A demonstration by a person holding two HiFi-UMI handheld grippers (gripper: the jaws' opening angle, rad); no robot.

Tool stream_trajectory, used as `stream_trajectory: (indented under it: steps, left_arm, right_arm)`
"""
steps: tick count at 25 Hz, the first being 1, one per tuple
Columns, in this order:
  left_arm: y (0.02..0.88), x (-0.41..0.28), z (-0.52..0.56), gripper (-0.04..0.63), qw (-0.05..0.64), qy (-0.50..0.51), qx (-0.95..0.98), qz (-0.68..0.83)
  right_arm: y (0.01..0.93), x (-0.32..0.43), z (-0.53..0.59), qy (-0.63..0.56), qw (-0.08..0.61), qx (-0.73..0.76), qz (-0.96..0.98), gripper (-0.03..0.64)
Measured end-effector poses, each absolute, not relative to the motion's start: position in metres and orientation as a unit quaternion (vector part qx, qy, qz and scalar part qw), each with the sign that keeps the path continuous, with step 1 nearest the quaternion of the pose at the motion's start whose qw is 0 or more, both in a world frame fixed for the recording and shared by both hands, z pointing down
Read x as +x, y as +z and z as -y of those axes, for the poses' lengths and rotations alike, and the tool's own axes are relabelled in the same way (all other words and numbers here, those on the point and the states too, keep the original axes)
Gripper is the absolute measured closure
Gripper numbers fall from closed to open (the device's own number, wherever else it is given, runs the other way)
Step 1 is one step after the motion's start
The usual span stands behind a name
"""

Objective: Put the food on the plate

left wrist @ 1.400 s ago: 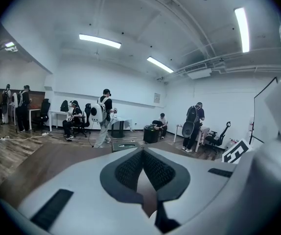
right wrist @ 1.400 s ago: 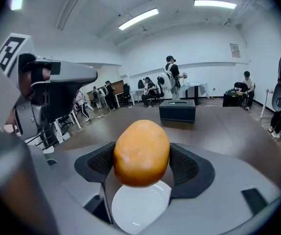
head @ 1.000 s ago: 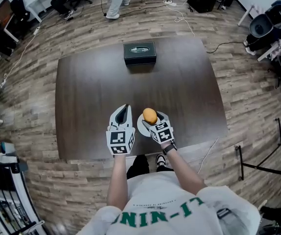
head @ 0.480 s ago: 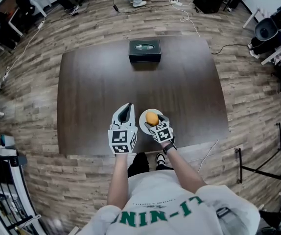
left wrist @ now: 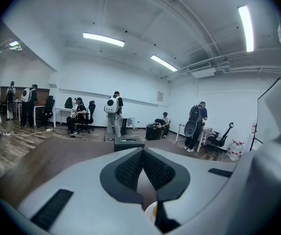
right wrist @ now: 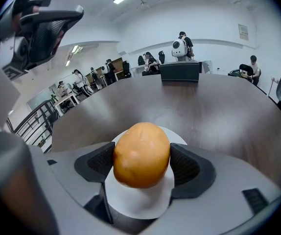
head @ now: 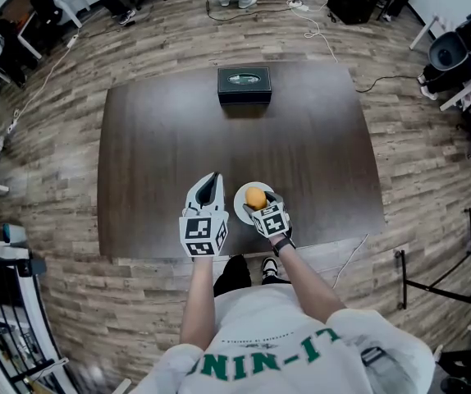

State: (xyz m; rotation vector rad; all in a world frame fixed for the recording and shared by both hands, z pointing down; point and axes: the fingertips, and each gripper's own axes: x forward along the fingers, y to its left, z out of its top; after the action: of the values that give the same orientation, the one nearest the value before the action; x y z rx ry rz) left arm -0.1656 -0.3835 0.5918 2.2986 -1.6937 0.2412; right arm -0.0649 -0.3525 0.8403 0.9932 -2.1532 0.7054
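A round orange-yellow piece of food (right wrist: 141, 153) sits between the pads of my right gripper (right wrist: 141, 164), which is shut on it. It hangs just over a small white plate (right wrist: 138, 199) near the table's front edge. The head view shows the food (head: 255, 197) over the middle of the plate (head: 240, 208), with the right gripper (head: 258, 200) reaching in from the near side. My left gripper (head: 211, 180) hovers to the left of the plate, shut and empty. Its fingertips (left wrist: 141, 152) meet with nothing between them.
A dark wooden table (head: 178, 138) carries a black box (head: 244, 84) at its far edge, also visible as the box (right wrist: 179, 71) straight ahead. Several people, chairs and desks stand around the room beyond the table. A cable lies on the floor at the right.
My right gripper has carried the food slightly toward me, from the plate's far edge to over its middle. The left gripper has barely moved.
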Motion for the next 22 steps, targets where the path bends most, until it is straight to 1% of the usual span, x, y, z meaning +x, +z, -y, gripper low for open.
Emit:
stream_trajectory:
  steps: [1, 3, 4, 11, 22]
  left_arm:
    - [0.592, -0.165, 0.384, 0.583, 0.138, 0.083, 0.794, 0.586]
    - [0.593, -0.164, 0.384, 0.583, 0.139, 0.084, 0.794, 0.586]
    - [0.593, -0.163, 0.384, 0.583, 0.139, 0.085, 0.795, 0.585]
    - [0.594, -0.159, 0.382, 0.583, 0.139, 0.09, 0.795, 0.584]
    - [0.559, -0.145, 0.387, 0.583, 0.112, 0.071, 0.802, 0.583]
  right_arm:
    - [0.84, -0.066, 0.353, 0.27, 0.326, 0.378, 0.823, 0.261]
    - [0.838, -0.066, 0.353, 0.271, 0.319, 0.379, 0.826, 0.221]
    - [0.834, -0.066, 0.353, 0.269, 0.314, 0.379, 0.828, 0.212]
    - [0.807, -0.065, 0.348, 0.253, 0.296, 0.372, 0.842, 0.207]
    - [0.694, -0.042, 0.397, 0.188, 0.203, 0.429, 0.86, 0.209]
